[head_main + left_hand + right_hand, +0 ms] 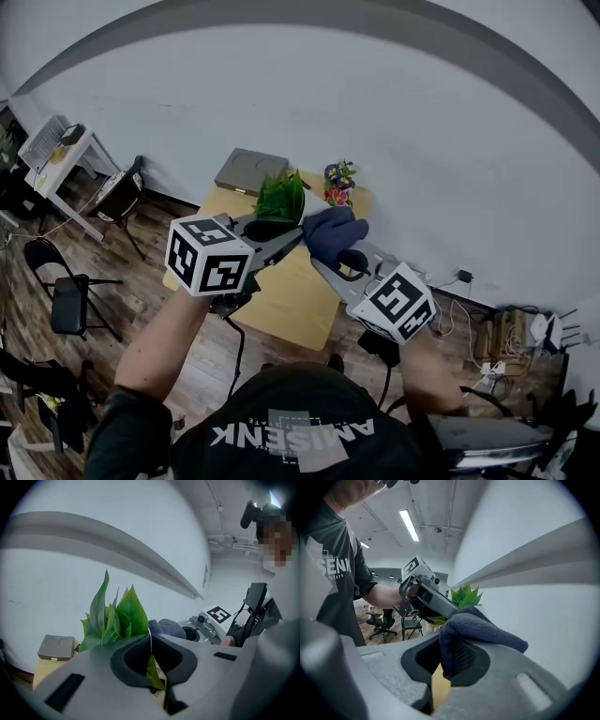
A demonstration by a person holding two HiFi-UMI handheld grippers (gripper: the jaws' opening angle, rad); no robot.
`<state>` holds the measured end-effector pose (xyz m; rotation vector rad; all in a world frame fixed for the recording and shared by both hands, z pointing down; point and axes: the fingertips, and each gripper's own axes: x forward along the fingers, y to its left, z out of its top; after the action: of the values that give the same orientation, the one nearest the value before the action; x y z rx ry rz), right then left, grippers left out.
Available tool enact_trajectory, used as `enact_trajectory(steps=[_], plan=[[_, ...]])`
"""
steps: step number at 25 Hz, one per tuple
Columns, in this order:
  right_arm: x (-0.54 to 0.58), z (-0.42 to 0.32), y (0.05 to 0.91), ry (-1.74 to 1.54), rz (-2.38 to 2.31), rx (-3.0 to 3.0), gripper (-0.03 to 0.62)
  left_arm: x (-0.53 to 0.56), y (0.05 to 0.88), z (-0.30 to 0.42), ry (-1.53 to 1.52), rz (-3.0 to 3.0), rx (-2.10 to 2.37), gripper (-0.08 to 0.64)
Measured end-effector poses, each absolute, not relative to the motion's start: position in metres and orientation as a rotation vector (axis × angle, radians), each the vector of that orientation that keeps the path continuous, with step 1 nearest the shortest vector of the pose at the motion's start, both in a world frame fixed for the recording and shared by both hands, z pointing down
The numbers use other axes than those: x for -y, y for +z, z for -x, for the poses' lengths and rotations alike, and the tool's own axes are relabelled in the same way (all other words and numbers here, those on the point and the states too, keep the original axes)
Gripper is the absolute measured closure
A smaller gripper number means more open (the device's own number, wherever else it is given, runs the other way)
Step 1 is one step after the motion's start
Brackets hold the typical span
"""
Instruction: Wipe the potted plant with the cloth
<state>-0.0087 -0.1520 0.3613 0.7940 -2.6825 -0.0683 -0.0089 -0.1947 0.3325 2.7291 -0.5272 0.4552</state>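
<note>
Between the closed jaws of the left gripper (150, 643) a single green leaf (153, 667) is pinched, its lower end hanging out beneath the pads; the rest of the potted plant (116, 617) rises just beyond the jaw tips, its pointed leaves upright against the white wall; the right gripper (443, 654) is clamped on a dark blue cloth (480, 631), which bulges up out of the jaws and folds over toward the plant; from the head view the two grippers meet tip to tip above a light wooden table (281, 302), the cloth just beside the foliage on its right, though whether cloth and leaves touch I cannot tell; the pot is mostly hidden behind the left gripper; farther back on the table lie a flat grey box (247, 172) to the plant's left and a small bunch of coloured flowers (339, 180) to its right; a black folding chair (70, 292) stands on the wooden floor well off to the left.
</note>
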Motion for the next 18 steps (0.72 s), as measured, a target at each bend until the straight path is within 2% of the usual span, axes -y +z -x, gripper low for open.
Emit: enact_trajectory(steps=[18], plan=[[0.134,0.067,0.407,-0.066,-0.597,2.584,0.565,0.191,0.329,0.029,0.422,-2.686,0.628,0.554]])
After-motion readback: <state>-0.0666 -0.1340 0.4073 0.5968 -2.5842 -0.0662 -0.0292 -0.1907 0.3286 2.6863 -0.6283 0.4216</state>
